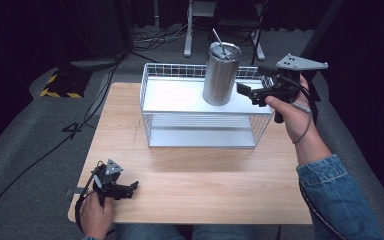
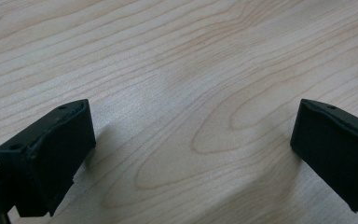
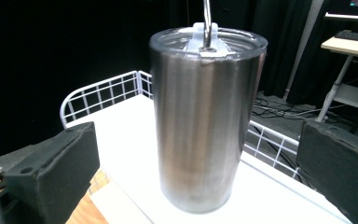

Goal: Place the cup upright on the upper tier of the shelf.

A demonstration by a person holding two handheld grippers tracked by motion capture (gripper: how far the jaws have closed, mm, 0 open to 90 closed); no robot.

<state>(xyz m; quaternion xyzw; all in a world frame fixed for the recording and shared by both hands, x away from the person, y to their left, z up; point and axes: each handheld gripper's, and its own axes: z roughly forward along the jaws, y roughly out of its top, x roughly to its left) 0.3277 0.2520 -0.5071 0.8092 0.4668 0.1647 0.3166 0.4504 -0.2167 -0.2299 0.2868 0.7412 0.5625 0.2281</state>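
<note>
1. Right gripper (image 1: 245, 92) is held up at the right side of the wire rack (image 1: 152, 100), its jaws pointing left toward the steel tumbler (image 1: 221, 75).
2. Its jaws stand wide apart with nothing between them; in the right gripper view the tumbler (image 3: 205, 116) sits in the gap ahead of the two black jaws, not touched by either.
3. In the high view the nearer jaw tip is just beside the tumbler's lower right side, but a small gap shows.
4. Upright on the rack's white top shelf (image 1: 175, 97), the tumbler stands toward the shelf's right half, with a clear lid and a metal straw (image 1: 218, 40) rising from it.
5. A low white wire rim (image 3: 102, 95) runs round the shelf, and a lower shelf shows beneath it.
6. On the far half of the wooden counter (image 1: 205, 180) stands the rack, right of its middle.
7. Left gripper (image 1: 132, 188) rests low at the near left corner of the counter, well apart from the rack, held by the person's left hand (image 1: 96, 215).
8. Its jaws are also spread wide and hold nothing; the left gripper view shows bare wood grain (image 2: 191, 93) between them.
9. A denim sleeve (image 1: 340, 200) covers the person's right forearm, which reaches in from the lower right.
</note>
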